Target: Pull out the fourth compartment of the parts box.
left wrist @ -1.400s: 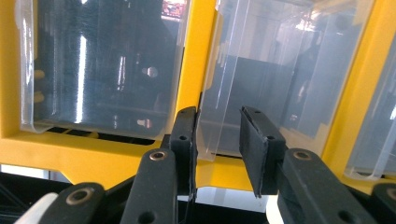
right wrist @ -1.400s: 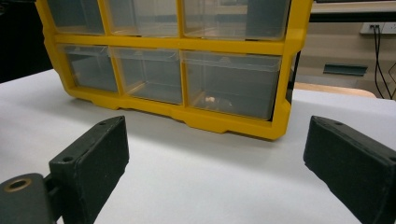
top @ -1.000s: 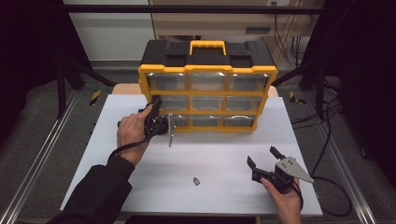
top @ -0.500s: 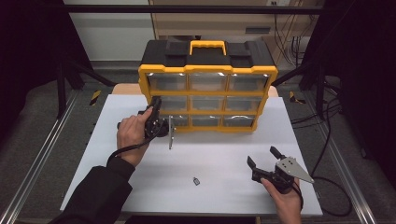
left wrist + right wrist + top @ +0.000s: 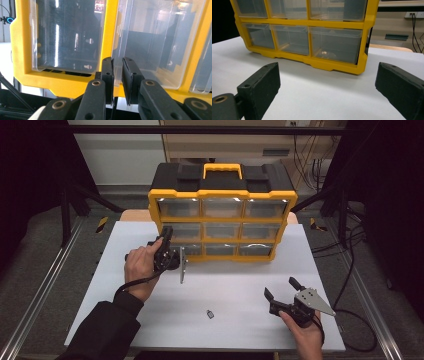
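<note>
Two grippers work at a white table [image 5: 235, 285] whose front half lies mostly bare, with its left and right edges well clear of both hands. At the left, the left gripper [image 5: 165, 254] is pressed against the bottom row of the yellow drawer cabinet [image 5: 222, 202], which stands along the far edge with its long axis across the table and its drawer fronts facing the person. In the left gripper view its jaws have just been closing and now pinch the clear lip of the lower-left drawer [image 5: 150, 50]. A metal bracket [image 5: 183, 266] stands just beside that gripper. Near the table's middle lies a small dark part [image 5: 210, 314]. At the right, the right gripper [image 5: 285, 296] rests low on the table with jaws spread wide and nothing between them, pointing toward the cabinet.
</note>
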Available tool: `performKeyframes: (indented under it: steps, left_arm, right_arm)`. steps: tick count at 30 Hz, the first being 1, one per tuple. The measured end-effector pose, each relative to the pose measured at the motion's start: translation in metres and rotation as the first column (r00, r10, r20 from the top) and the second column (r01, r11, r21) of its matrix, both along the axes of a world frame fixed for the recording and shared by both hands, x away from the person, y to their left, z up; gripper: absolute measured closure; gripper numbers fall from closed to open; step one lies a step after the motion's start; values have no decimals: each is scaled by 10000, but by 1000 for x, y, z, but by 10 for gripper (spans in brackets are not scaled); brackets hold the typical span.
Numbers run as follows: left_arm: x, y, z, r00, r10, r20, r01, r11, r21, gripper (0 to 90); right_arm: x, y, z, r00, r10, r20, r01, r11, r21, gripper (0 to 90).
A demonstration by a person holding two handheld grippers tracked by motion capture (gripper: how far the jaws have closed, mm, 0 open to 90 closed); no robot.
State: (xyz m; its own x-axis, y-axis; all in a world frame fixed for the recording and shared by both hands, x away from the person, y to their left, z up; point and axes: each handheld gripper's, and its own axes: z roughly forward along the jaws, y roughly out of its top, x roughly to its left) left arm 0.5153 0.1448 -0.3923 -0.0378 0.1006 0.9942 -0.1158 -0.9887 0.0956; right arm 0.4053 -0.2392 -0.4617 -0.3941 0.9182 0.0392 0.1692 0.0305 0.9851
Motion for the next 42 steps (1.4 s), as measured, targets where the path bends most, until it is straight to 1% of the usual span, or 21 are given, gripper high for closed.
performKeyframes:
  steps: [5, 12, 19, 23, 26, 29, 42]
  left_arm:
    - [-5, 0, 0, 10000, -1, 2, 1, 9999, -114, 798]
    - [-11, 0, 0, 10000, -28, 28, 28, 9999, -103, 797]
    - [-15, 0, -1, 9999, -89, 56, 90, 9997, -225, 796]
    - [-21, 0, -2, 9999, -78, 106, 82, 9994, -349, 792]
    - [-25, 0, -3, 9998, -102, 192, 108, 9994, -342, 792]
    - [-28, 0, -3, 9999, -82, 147, 88, 9991, -407, 792]
    - [-35, 0, -3, 9998, -106, 164, 114, 9988, -486, 790]
  right_arm:
    - [0, 0, 0, 10000, 15, -8, -15, 10000, 6, 60]
    - [0, 0, 0, 10000, 59, -56, -59, 10000, 36, 50]
    - [0, 1, -1, 9998, 183, -35, -183, 9998, 29, 39]
    - [0, 1, 0, 9998, 213, -29, -213, 9997, 79, 33]
    - [0, 1, -1, 9997, 250, -39, -250, 9997, 50, 29]
    - [0, 1, -1, 9996, 273, -31, -273, 9996, 28, 27]
    - [0, 0, -1, 9995, 326, 23, -326, 9995, 6, 23]
